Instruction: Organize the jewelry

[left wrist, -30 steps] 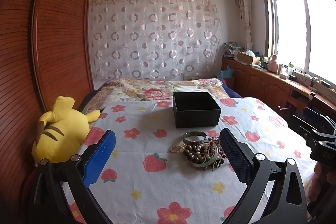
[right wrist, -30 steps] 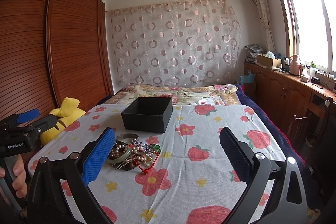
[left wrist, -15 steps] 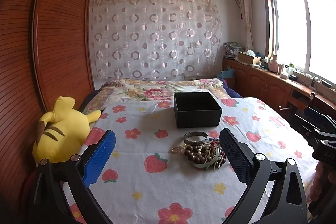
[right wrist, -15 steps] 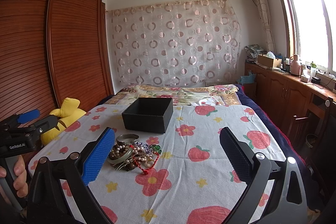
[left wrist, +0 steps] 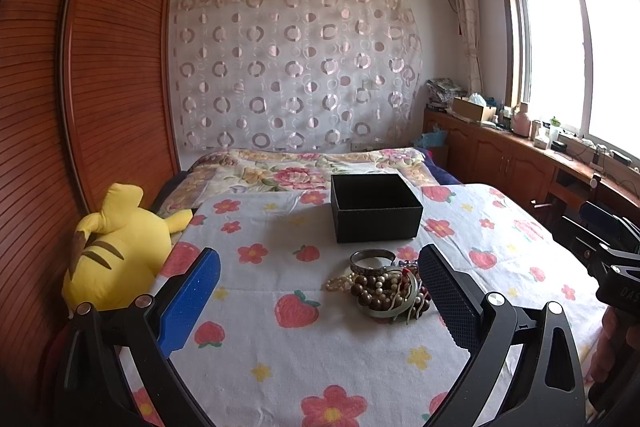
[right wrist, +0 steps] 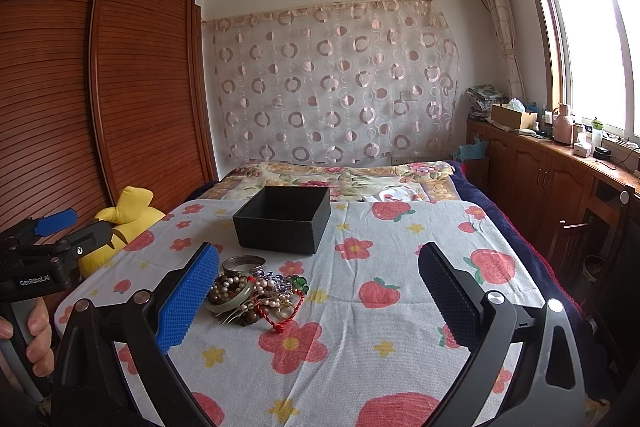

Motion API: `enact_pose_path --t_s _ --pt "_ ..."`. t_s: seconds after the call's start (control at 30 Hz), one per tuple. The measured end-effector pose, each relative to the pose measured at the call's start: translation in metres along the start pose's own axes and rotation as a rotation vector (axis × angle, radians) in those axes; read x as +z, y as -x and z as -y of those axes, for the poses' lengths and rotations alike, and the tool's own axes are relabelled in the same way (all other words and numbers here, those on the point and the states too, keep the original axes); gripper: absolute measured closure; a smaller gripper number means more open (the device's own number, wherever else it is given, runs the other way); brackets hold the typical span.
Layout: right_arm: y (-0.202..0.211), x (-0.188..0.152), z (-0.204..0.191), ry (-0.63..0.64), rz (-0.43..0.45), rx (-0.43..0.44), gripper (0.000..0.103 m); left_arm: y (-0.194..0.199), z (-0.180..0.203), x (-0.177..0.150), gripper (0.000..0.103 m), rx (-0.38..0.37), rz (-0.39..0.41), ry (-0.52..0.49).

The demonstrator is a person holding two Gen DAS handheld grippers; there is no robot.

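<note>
You had both tools spread wide and empty. Left gripper [left wrist: 318, 293] hung above the cloth with the jewelry pile [left wrist: 382, 293] just inside its right finger; right gripper [right wrist: 318, 293] had the same pile [right wrist: 254, 293] just inside its left finger. Neither was touching anything.

The pile sat on the flowered tablecloth [left wrist: 280, 367], a little in front of the open black box [left wrist: 376, 207], which looked empty from what showed of its inside.

Handling read, my judgement only:
- Silver bangle [left wrist: 372, 261] lay at the box-side edge of the heap, mostly free. Rigid and light, but smooth metal, likely to slip. Pinch across the band, not over the ring's hole.
- Brown wooden bead strand [left wrist: 370, 287] was soft and floppy; it would drape and drag neighbours along. Take it at a bunched part.
- Pale green bangle [right wrist: 230, 301] was under the beads. If it's jade or glass, it's brittle, so don't drop it into the box.
- Red cord [right wrist: 286, 315] and the pearl strand [left wrist: 338, 281] were tangled in; expect snags.

Start with the silver bangle, since it was least tangled. The cloth was soft, so press down lightly or you'd pinch fabric.
</note>
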State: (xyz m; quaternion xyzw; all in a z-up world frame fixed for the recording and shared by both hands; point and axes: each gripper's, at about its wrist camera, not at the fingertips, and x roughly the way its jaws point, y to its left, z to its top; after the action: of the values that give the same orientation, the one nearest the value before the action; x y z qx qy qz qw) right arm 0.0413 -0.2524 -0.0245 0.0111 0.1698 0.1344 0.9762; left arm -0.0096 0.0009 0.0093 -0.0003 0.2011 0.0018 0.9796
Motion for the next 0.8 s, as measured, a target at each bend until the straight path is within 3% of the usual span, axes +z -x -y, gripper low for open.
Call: enact_pose_path --t_s 0.8 --pt "-0.008 -0.007 -0.001 0.003 -0.039 0.014 0.002 -0.01 -0.007 -0.008 0.007 -0.004 -0.035 0.002"
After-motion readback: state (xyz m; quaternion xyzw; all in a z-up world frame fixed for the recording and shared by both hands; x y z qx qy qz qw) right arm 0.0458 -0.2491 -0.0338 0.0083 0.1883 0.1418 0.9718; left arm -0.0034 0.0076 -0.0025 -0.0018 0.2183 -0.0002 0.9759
